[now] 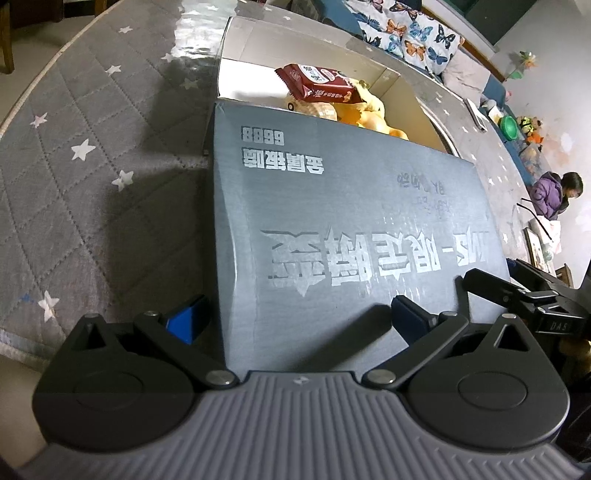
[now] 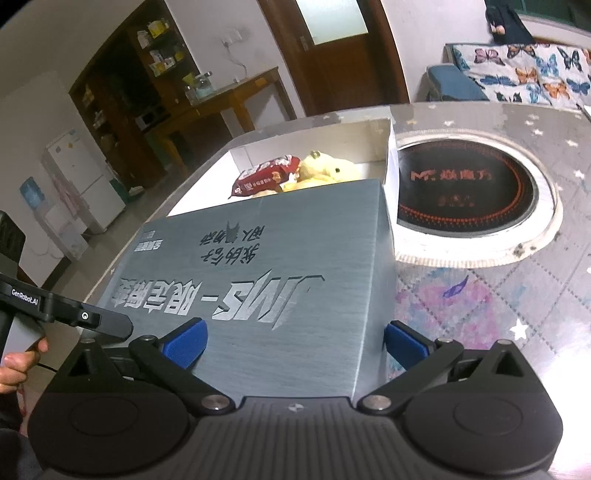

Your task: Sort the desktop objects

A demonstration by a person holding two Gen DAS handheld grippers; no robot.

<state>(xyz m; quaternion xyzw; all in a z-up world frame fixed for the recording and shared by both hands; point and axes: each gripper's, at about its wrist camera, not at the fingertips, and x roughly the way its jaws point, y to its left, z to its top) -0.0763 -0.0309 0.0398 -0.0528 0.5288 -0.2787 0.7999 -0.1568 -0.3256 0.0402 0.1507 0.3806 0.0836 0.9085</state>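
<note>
A grey box lid [image 1: 351, 229] with silver lettering lies over the near part of a white cardboard box [image 1: 251, 44]; it also shows in the right wrist view [image 2: 266, 266]. Inside the box lie a red snack packet [image 1: 317, 83] [image 2: 264, 177] and a yellow plush toy [image 1: 365, 110] [image 2: 328, 168]. My left gripper [image 1: 295, 317] is open, its blue pads straddling the lid's near left corner. My right gripper [image 2: 295, 339] is open, its pads straddling the lid's near right corner.
The box stands on a grey star-patterned tablecloth [image 1: 74, 155]. A round induction cooktop [image 2: 465, 188] is set in the table right of the box. A butterfly-print sofa [image 1: 417, 33] stands beyond the table. A person in purple [image 1: 554, 195] sits at far right.
</note>
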